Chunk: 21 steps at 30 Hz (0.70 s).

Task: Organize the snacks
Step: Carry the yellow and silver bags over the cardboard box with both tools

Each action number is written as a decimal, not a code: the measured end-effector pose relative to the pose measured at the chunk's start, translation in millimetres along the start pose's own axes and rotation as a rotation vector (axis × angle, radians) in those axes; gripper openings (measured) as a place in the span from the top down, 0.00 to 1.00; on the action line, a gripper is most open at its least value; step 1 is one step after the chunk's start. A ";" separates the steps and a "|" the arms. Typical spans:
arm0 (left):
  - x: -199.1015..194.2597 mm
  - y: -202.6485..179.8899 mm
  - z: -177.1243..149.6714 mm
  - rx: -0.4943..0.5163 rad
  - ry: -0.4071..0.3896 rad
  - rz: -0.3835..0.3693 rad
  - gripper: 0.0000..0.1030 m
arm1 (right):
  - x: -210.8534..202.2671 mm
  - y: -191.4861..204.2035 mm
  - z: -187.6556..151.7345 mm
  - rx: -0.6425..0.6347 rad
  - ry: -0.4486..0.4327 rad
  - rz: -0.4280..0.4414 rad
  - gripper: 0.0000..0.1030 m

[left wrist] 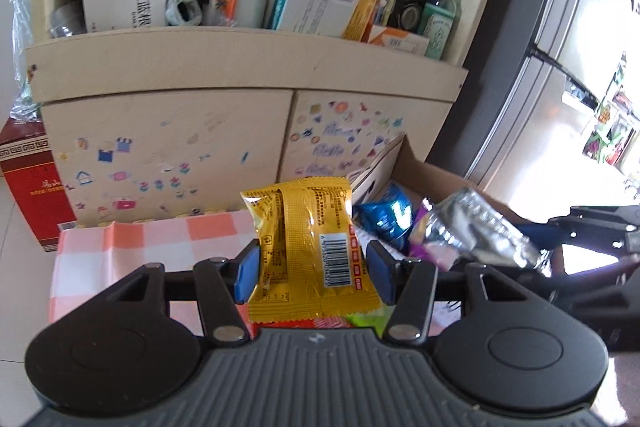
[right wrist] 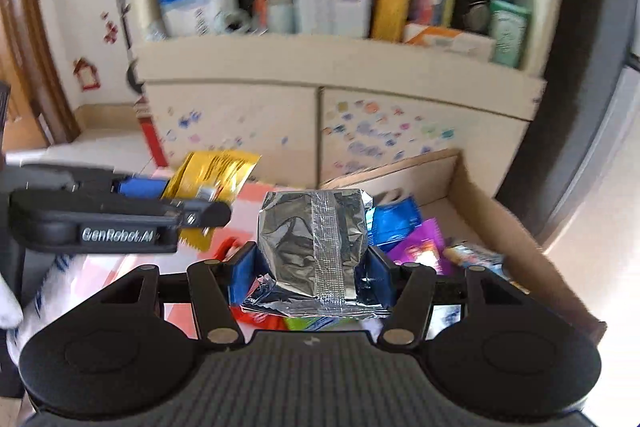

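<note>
My left gripper (left wrist: 312,269) is shut on a yellow snack packet (left wrist: 304,247), held upright above the checked cloth (left wrist: 160,247). It also shows in the right wrist view (right wrist: 216,173), at the left. My right gripper (right wrist: 308,267) is shut on a silver foil snack packet (right wrist: 312,239), held above the table beside the cardboard box (right wrist: 520,227). The silver packet also shows in the left wrist view (left wrist: 476,231), at the right. The box holds a blue packet (right wrist: 394,223), a purple packet (right wrist: 420,247) and others.
A beige cabinet (left wrist: 240,67) stands behind, its shelf full of boxes and bottles. A red carton (left wrist: 28,187) sits on the floor at the left. Red and green packets (right wrist: 280,321) lie on the cloth under the grippers.
</note>
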State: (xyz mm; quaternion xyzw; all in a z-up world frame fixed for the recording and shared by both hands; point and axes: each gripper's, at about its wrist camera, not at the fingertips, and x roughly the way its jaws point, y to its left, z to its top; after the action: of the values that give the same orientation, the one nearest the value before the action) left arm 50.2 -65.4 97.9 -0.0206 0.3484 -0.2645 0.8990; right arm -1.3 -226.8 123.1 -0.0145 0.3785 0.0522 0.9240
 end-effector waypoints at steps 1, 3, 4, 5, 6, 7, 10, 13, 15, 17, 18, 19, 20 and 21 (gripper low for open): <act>1.8 -2.3 0.9 -0.008 -0.001 -0.007 0.47 | -2.8 -5.4 1.1 0.016 -0.009 -0.009 0.37; 6.3 -8.2 3.1 -0.018 -0.003 -0.022 0.47 | -8.9 -16.4 4.7 0.045 -0.029 -0.032 0.37; 8.6 -11.7 3.9 -0.015 -0.005 -0.028 0.47 | -12.1 -22.4 6.4 0.060 -0.039 -0.042 0.37; 11.0 -15.7 4.7 -0.008 -0.008 -0.033 0.47 | -15.1 -29.4 8.1 0.076 -0.049 -0.051 0.37; 13.6 -19.8 5.5 -0.001 -0.011 -0.039 0.47 | -18.4 -35.6 9.3 0.092 -0.059 -0.061 0.37; 16.2 -23.7 6.3 0.004 -0.012 -0.045 0.47 | -21.3 -41.9 10.1 0.109 -0.068 -0.071 0.37; 24.6 -34.6 9.5 0.011 -0.011 -0.064 0.47 | -26.9 -58.9 11.8 0.155 -0.086 -0.105 0.37; 33.1 -44.6 12.7 0.008 -0.009 -0.079 0.47 | -29.4 -75.6 10.6 0.222 -0.093 -0.134 0.37; 39.3 -51.6 14.9 0.008 -0.010 -0.093 0.47 | -29.3 -84.7 8.7 0.267 -0.092 -0.155 0.37; 46.3 -59.2 17.6 0.014 -0.009 -0.104 0.47 | -27.0 -91.5 6.5 0.298 -0.086 -0.178 0.37; 50.3 -62.3 19.5 0.019 -0.009 -0.108 0.47 | -25.9 -94.5 5.7 0.312 -0.082 -0.189 0.37; 54.2 -65.4 21.4 0.022 -0.008 -0.111 0.47 | -24.7 -98.2 5.2 0.329 -0.079 -0.196 0.37; 57.8 -68.1 23.2 0.026 -0.006 -0.116 0.47 | -24.2 -101.3 4.4 0.347 -0.076 -0.200 0.37; 61.0 -70.2 24.5 0.027 -0.005 -0.120 0.47 | -23.6 -104.3 3.6 0.365 -0.076 -0.203 0.37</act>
State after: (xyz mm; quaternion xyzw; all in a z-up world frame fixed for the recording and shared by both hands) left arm 71.1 -159.3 94.4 -0.0299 0.3407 -0.3226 0.8826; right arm -4.2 -332.3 140.9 0.1169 0.3433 -0.1100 0.9254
